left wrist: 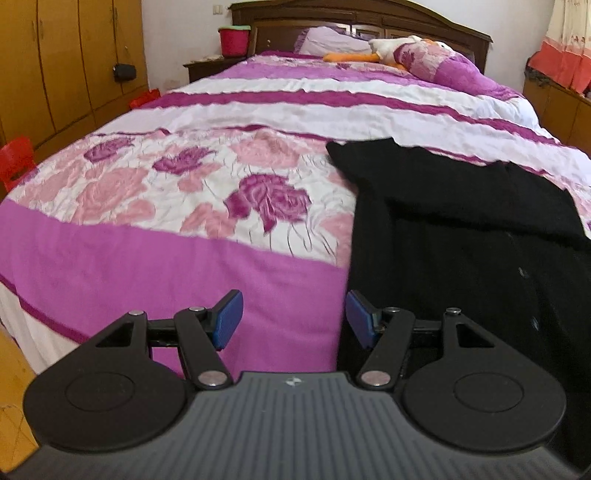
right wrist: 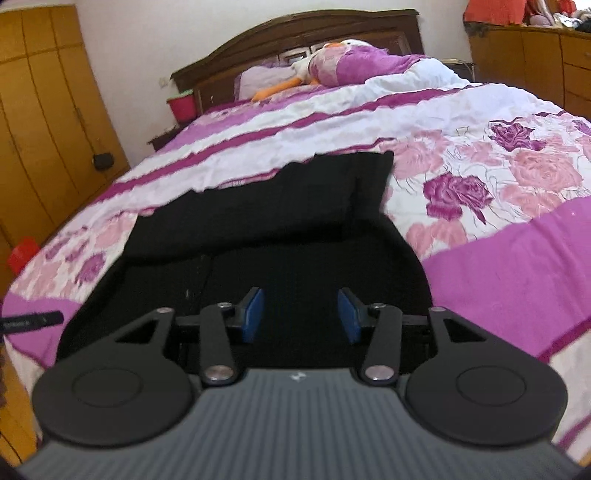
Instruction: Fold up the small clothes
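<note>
Your left claw hangs tilted downward over the foot edge of the bed, its blue pads set wide apart with nothing between them; the gap frames the magenta band of the bedspread, and the right-hand pad sits just at the edge of the black garment. Your right claw also points down at a slant, straight over that same black garment, jaws parted and empty, the pads clear of the cloth below.

The garment lies spread near the foot edge of the bed, running from that edge up toward the white and purple stripes, with one part folded over the rest across its far end. In the right wrist view it fills the near middle of the bed; in the left wrist view it lies toward the right side. Both views are slightly blurred.

At the head of the bed, a plush toy rests against a pillow below the dark wooden headboard. A wooden wardrobe stands along the left wall.
</note>
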Available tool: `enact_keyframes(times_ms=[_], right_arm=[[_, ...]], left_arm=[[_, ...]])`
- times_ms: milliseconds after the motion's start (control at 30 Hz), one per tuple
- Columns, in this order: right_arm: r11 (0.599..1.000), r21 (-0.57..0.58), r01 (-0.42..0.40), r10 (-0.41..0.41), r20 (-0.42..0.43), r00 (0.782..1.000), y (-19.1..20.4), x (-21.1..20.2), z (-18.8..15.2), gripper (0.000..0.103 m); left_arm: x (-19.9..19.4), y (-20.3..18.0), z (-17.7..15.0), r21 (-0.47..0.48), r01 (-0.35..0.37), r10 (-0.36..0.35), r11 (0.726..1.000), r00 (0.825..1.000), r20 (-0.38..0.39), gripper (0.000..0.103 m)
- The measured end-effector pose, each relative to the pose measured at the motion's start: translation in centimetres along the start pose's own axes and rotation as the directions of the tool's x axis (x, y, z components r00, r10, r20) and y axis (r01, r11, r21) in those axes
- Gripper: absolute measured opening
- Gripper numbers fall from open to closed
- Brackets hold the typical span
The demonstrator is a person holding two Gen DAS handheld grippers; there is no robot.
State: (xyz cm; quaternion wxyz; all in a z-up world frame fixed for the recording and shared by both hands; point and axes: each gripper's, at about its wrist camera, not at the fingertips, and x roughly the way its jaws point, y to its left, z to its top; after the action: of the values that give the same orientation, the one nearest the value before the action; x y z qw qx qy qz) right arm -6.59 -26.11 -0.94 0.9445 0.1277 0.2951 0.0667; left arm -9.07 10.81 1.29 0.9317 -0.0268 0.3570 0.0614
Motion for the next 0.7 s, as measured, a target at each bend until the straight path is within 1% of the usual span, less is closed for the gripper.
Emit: enact_keyframes(times_ms=[133, 267, 367, 467, 533, 567, 600, 700], right_arm=[[0.999, -0.022, 0.026, -0.026, -0.011, 1.000, -0.3, -1.6, -1.4, 0.048], [0.998, -0.023, 0.064, -0.064, -0.018, 0.998, -1.3, -3.0, -2.8, 0.048], [0.995, -0.003, 0.101, -0.101, -0.014, 0.995, -2.3, -3.7, -3.7, 0.048], [0.988, 0.023, 0.151, -0.150, -0.031, 0.988, -3.4, -3.9, -4.4, 0.048], [0.985, 0.041, 0.168, -0.166, -0.059, 0.984, -4.0, -3.7, -5.0, 0.048], [0.986, 0.050, 0.162, -0.159, -0.065, 0.985, -4.1, -3.6, -5.3, 0.048], [0.988, 0.064, 0.141, -0.136, -0.070, 0.988, -4.3, -3.6, -5.7, 0.049], [0.992, 0.103, 0.068, -0.060, -0.081, 0.995, -4.5, -3.6, -6.7, 0.049]], left_arm=[[-0.7, -0.2, -1.4, 0.008, 0.052, -0.052, 0.999, 0.998, -0.025, 0.068], [-0.8, -0.6, -2.8, 0.015, 0.119, -0.118, 0.993, 0.991, -0.061, 0.068], [-0.6, -1.0, -3.7, 0.019, 0.140, -0.138, 0.990, 0.987, -0.078, 0.068], [-0.4, -1.1, -4.5, 0.010, 0.164, -0.163, 0.986, 0.982, -0.092, 0.068], [-0.3, -1.1, -5.0, 0.012, 0.170, -0.169, 0.985, 0.982, -0.090, 0.068], [-0.3, -1.1, -5.2, 0.016, 0.174, -0.172, 0.985, 0.981, -0.090, 0.068], [-0.3, -1.1, -5.4, 0.017, 0.178, -0.176, 0.984, 0.980, -0.090, 0.068], [-0.3, -1.1, -5.8, 0.005, 0.199, -0.198, 0.980, 0.976, -0.095, 0.068]])
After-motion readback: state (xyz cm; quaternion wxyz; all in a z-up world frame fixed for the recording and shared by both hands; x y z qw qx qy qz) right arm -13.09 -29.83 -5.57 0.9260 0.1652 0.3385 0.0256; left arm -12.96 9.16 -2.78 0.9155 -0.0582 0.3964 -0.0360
